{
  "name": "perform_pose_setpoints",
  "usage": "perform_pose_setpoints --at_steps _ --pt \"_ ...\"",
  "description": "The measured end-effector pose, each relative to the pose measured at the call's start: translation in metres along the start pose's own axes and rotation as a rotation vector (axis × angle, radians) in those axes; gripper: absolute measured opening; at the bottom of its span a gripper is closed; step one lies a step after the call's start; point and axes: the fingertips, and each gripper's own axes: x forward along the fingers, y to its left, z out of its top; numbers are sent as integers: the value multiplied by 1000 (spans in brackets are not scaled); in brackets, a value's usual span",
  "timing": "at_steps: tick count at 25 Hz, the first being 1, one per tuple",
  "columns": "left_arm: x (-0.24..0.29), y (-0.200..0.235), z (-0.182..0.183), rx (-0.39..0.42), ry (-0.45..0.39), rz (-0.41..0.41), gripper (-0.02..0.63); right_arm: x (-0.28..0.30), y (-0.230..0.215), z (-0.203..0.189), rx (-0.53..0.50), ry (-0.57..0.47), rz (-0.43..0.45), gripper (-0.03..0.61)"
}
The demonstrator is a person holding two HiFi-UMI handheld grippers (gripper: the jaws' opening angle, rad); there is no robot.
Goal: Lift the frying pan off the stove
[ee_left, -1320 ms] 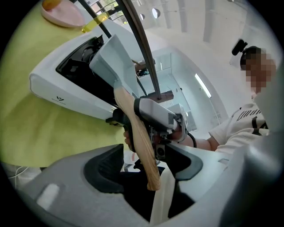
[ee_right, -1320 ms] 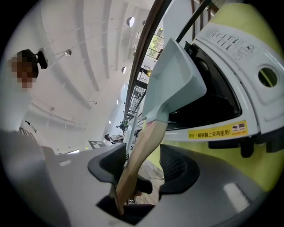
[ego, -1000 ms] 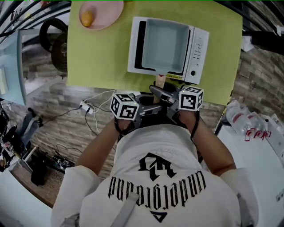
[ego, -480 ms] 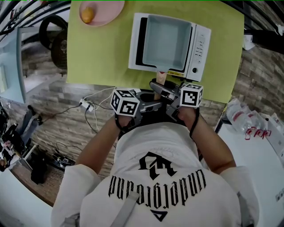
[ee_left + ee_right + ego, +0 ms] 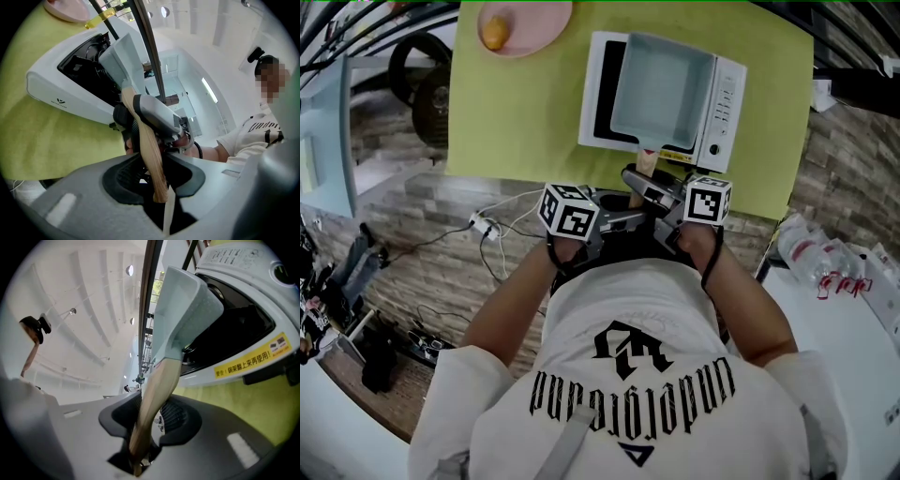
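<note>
"Both pairs of jaws just closed in, and the pan (image 5: 664, 94) has shifted."

"Yes. The left gripper (image 5: 157, 180) and right gripper (image 5: 147, 427) both clamp its wooden handle (image 5: 648, 161). It hangs tilted above the white stove (image 5: 727, 103)."

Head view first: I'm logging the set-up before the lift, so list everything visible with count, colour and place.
frying pan: one, pale blue-grey, wooden handle, over the stove
stove: one, white, black top, on the mat
mat: one, yellow-green, under the stove
plate: one, pink, mat's far left corner
fruit: one, orange, on the plate
left claw: one, grey, jaws just closed on the pan handle
right claw: one, grey, jaws just closed on the same handle
</note>
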Motion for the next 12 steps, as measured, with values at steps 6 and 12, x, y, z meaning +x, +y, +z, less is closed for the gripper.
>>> perform_pose_setpoints --at_steps 6,12 --pt "-2 -7 5 21 -8 -18 133 1 11 4 -33 1 -2 126" --pt "-8 -22 12 50 -30 -29 135 1 27 8 -76 2 -7 126"
